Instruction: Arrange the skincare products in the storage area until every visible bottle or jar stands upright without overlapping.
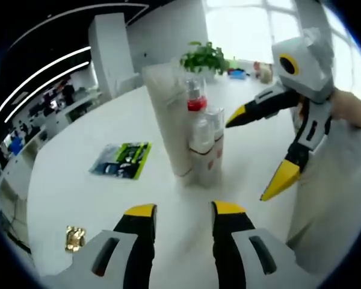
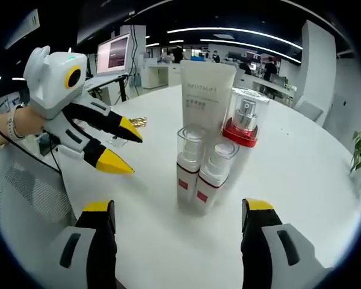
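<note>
Both claws spread, empty; white tube [image 2: 206,90], red-collared pump bottle [image 2: 243,135], two clear-capped bottles [image 2: 200,171] upright, clustered mid-worktop [image 2: 301,168].

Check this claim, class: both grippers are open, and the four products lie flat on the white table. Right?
Not quite. The products stand upright, clustered together: the tube, the red-collared bottle and two small bottles, as the right gripper view shows. Both grippers are open, and the table is white.

Bare white table [image 2: 307,174] between my jaws and the cluster, my approach unobstructed, two small bottles [image 2: 200,171] touching at front, red-collared bottle [image 2: 243,129] and tall tube [image 2: 206,93] close behind, green packet [image 1: 121,160] well aside.
</note>
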A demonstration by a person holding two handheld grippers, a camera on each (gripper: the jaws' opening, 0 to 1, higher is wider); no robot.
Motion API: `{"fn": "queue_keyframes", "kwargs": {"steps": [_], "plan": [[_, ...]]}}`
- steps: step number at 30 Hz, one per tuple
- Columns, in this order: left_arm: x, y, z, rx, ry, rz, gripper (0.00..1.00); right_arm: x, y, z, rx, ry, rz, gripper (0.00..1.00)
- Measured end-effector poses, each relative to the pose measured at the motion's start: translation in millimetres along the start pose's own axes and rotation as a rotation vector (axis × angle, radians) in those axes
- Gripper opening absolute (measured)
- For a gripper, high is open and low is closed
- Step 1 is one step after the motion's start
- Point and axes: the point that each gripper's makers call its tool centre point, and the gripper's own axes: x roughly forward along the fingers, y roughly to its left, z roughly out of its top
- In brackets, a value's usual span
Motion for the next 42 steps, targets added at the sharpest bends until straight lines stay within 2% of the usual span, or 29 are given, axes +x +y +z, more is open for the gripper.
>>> {"fn": "queue_keyframes", "kwargs": {"steps": [13, 17, 19, 25, 28, 29, 32, 42], "plan": [[-26, 15.8, -8.7, -0.048, -0.014, 0.059, 0.41, 0, 4, 0.0, -0.028, 0.003, 0.002, 0.88], [-32, 25.5, -13.1, -0.103, -0.019, 0.104, 0.47, -1, 3, -0.4, -0.032, 0.001, -0.008, 0.91], [-34, 27.8, -15.3, -0.122, -0.017, 0.102, 0.5, -1, 1, 0.6, -0.028, -0.006, -0.015, 0.93], [-46, 33.3, -11.9, -0.145, -0.055, 0.137, 0.55, -2, 1, 3.1, -0.032, -0.021, -0.021, 0.97], [-49, 37.9, -13.7, -0.145, -0.061, 0.159, 0.59, -6, -3, 14.7, -0.041, -0.077, -0.055, 0.97], [-50, 41.1, -17.3, -0.123, -0.048, 0.18, 0.61, -6, -4, 18.4, -0.041, -0.097, -0.058, 0.98], [-49, 44.8, -22.3, -0.101, -0.032, 0.203, 0.68, -8, -5, 20.6, -0.022, -0.116, -0.055, 1.0], [-56, 50.0, -15.3, -0.134, -0.08, 0.216, 0.76, -7, 0, 17.5, -0.016, -0.101, -0.034, 1.0]]}}
